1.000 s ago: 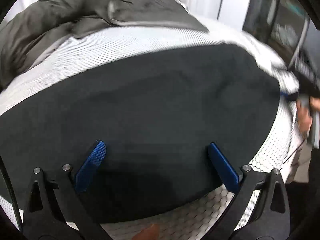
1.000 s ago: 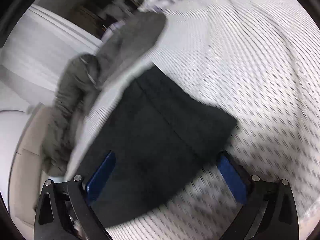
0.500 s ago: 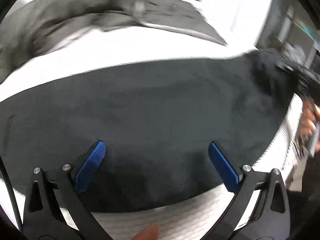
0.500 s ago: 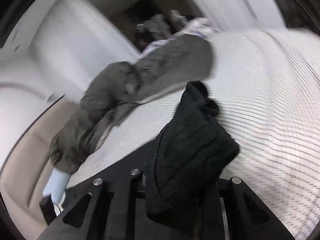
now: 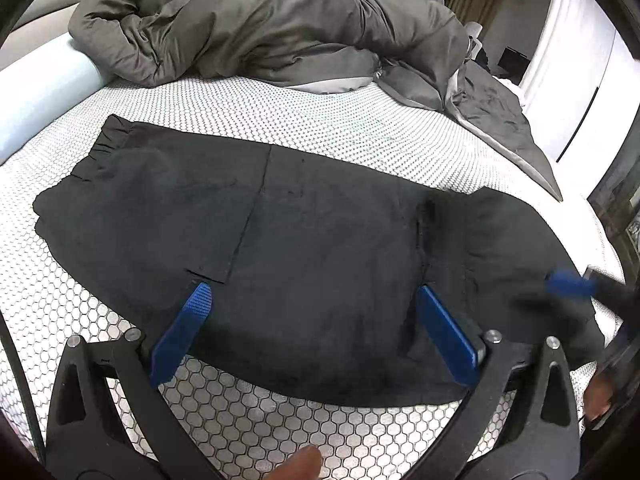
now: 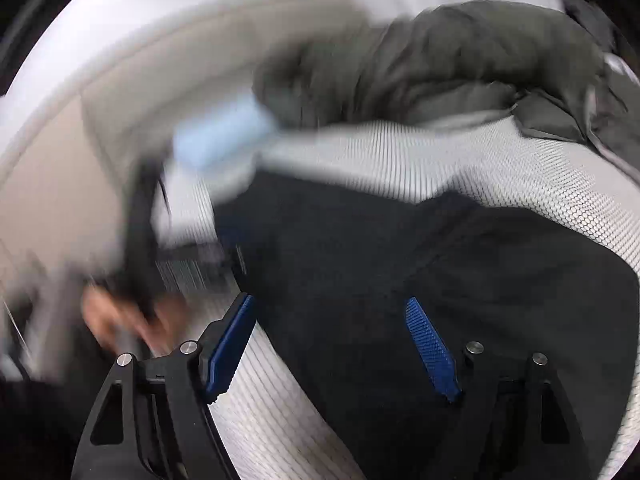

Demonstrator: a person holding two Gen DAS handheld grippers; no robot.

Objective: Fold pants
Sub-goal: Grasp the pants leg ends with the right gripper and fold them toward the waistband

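Black pants (image 5: pixel 320 220) lie flat across the white honeycomb mattress (image 5: pixel 280 420), the gathered waistband at the far left and a fold edge near the middle. My left gripper (image 5: pixel 316 320) hovers open over their near edge and holds nothing. At the right edge, one blurred blue pad (image 5: pixel 568 283) of my right gripper shows over the pants' right end. In the right wrist view the right gripper (image 6: pixel 330 340) has its jaws opening over the pants (image 6: pixel 440 260). Cloth lies below the gap and neither pad presses on it.
A crumpled grey duvet (image 5: pixel 260 20) fills the far side of the bed, also blurred in the right wrist view (image 6: pixel 460 52). A pale blue bolster (image 5: pixel 44 84) lies at the far left. A blurred hand (image 6: pixel 120 316) shows left of the right gripper. The mattress edge drops off at the right.
Half a second ago the right gripper was shut on a bunch of black cloth; now its jaws are apart and the cloth lies on the pants. Both views have swung left along the bed.
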